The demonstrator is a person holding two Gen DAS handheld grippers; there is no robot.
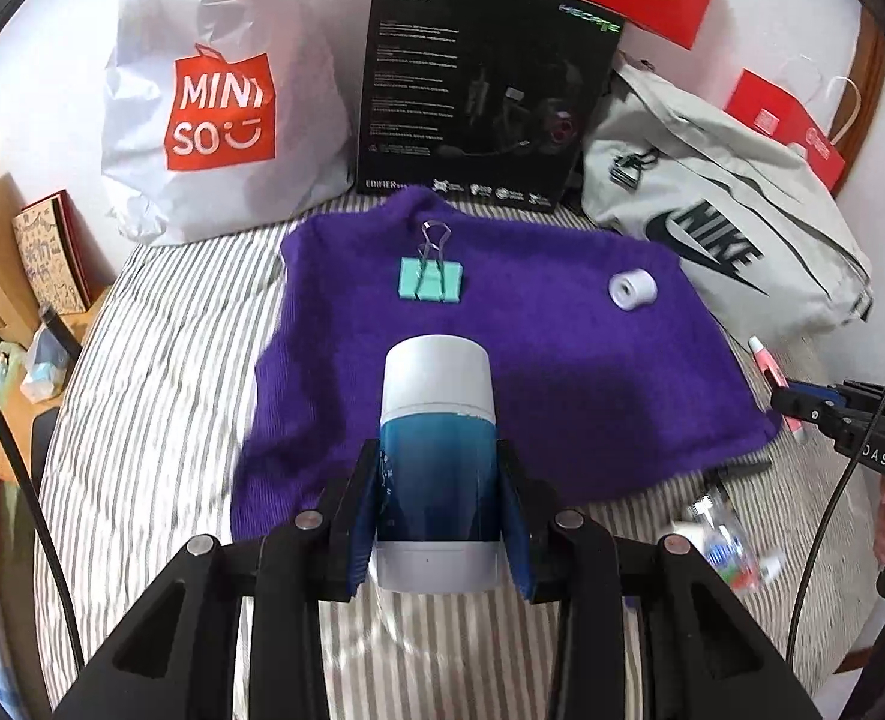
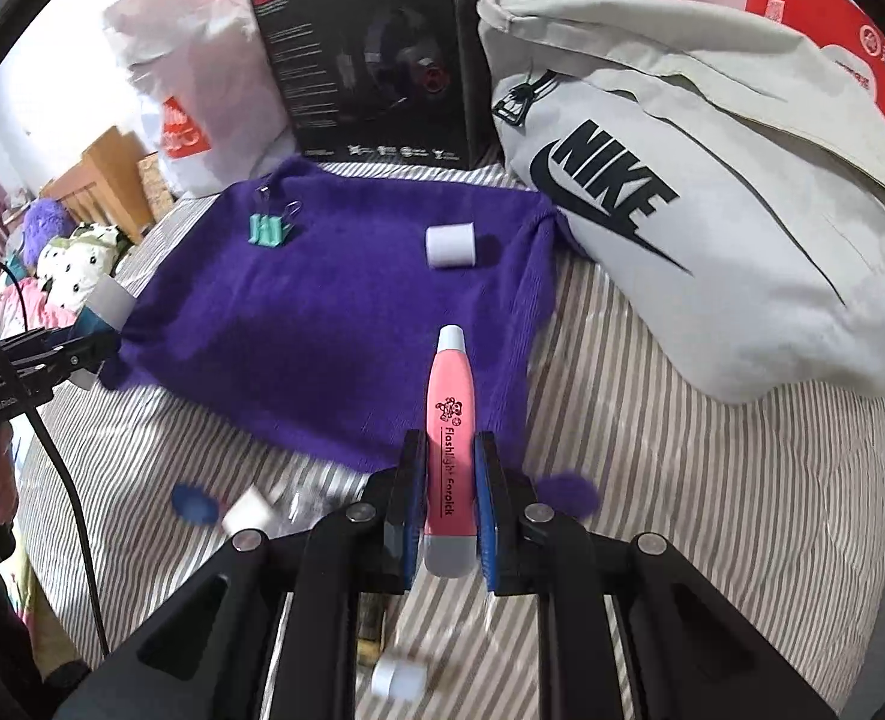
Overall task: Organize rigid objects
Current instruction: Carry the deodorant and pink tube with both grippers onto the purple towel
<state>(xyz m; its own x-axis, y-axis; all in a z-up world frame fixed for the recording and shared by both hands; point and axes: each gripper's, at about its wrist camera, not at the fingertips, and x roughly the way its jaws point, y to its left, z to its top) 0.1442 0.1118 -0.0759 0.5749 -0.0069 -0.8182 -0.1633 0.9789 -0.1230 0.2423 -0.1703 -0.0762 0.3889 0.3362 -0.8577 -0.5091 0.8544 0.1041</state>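
Note:
My left gripper (image 1: 439,480) is shut on a blue container with white caps (image 1: 436,438), held above the near edge of a purple cloth (image 1: 562,372). My right gripper (image 2: 451,480) is shut on a pink flashlight earpick pen (image 2: 451,414), held over the cloth's near right corner (image 2: 322,330). A teal binder clip (image 1: 431,281) (image 2: 269,229) and a small white roll (image 1: 632,290) (image 2: 451,246) lie on the cloth. The right gripper shows at the right edge of the left wrist view (image 1: 802,405); the left gripper shows at the left edge of the right wrist view (image 2: 91,336).
The cloth lies on a striped bed (image 1: 160,360). Behind it stand a white Miniso bag (image 1: 220,96), a black headset box (image 1: 478,90) and a grey Nike bag (image 2: 712,210). Small loose items lie on the sheet near the cloth's front edge (image 1: 724,552) (image 2: 250,507).

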